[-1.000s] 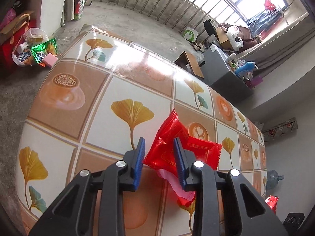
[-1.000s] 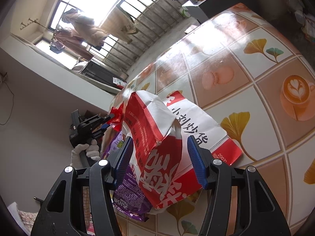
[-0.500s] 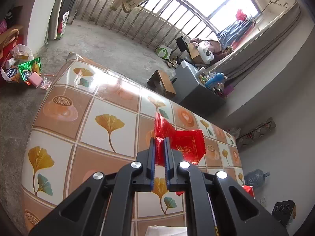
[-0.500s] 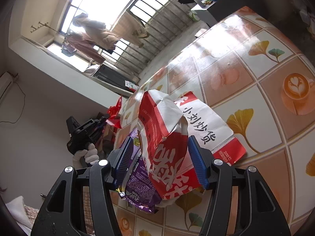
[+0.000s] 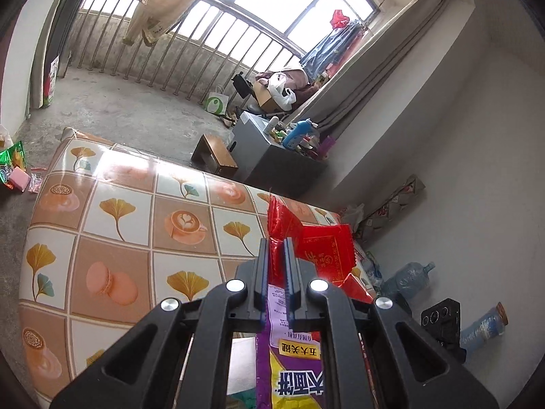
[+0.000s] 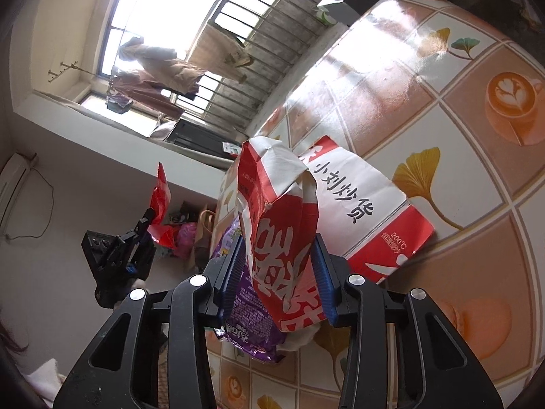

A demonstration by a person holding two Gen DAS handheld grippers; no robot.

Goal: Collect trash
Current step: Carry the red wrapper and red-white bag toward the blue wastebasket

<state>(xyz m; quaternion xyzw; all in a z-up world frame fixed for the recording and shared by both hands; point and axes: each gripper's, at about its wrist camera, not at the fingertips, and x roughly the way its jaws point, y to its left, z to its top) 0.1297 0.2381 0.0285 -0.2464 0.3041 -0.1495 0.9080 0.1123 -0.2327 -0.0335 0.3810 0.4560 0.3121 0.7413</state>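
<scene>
My left gripper [image 5: 276,242] is shut on a red foil wrapper [image 5: 323,248] and holds it up in the air above the patterned table [image 5: 119,238]. A purple snack packet [image 5: 296,358] shows below its jaws. In the right wrist view that same left gripper [image 6: 150,216] holds the red wrapper [image 6: 161,191] up at the left. My right gripper [image 6: 280,259] is closing on a crumpled red and white paper bag [image 6: 282,225] that stands on the table [image 6: 442,102]. Both pads touch the bag's sides. The purple packet [image 6: 248,310] lies under the bag.
Loose packets lie on the floor [image 5: 13,167] beyond the table's far left corner. Behind the table stand a brown stool [image 5: 218,153] and a grey cabinet [image 5: 272,143] with bottles on it. A water jug [image 5: 408,276] and a black device [image 5: 441,320] sit by the right wall.
The left gripper shut on the red wrapper and rose with it off the table. The right jaws narrowed around the paper bag, which now looks squeezed.
</scene>
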